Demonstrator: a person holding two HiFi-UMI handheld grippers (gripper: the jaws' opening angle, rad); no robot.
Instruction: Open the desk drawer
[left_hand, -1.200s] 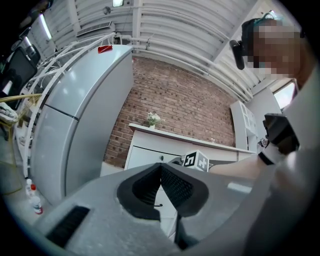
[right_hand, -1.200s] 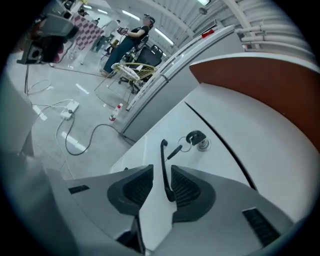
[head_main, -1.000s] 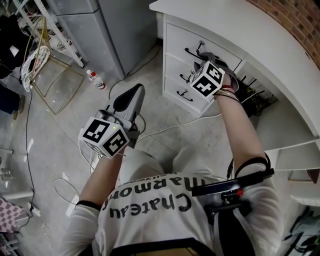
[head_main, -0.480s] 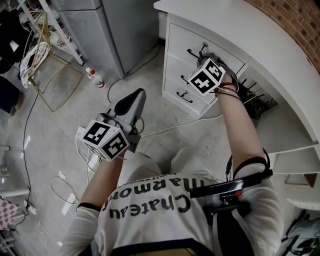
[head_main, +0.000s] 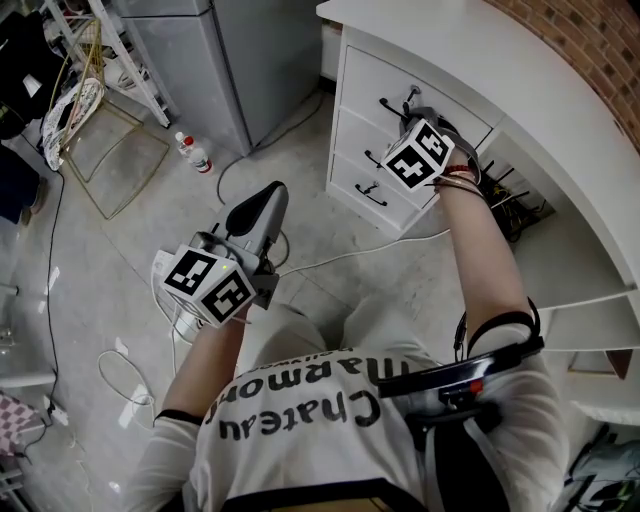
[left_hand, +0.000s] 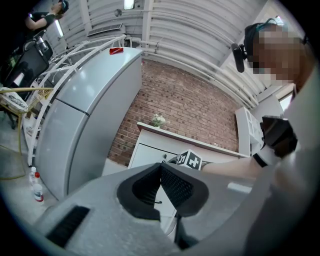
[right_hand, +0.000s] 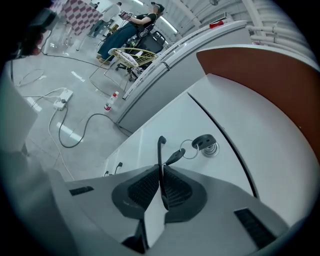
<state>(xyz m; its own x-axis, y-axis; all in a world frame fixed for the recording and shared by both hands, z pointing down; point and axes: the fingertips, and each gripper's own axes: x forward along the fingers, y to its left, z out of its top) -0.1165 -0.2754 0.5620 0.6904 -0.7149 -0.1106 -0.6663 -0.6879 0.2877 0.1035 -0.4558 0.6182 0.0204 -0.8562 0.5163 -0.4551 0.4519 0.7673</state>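
As jaws close, right gripper, clamping handle

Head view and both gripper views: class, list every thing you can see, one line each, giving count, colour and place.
curved white desk: one, white, along the red brick wall
white desk drawers: three, white, stacked, closed
black metal drawer handles: three, black, one per drawer
keys on a metal ring: one set, dark, in the top drawer's lock
tall grey refrigerator: one, grey, left of the desk
clear plastic bottles: two, red-capped, floor beside the refrigerator
white power strip: one, white, floor, cables attached
left gripper: one, grey, fingers shut, empty, above the floor
right gripper: one, grey, fingers just closed further, clamping the top drawer handle
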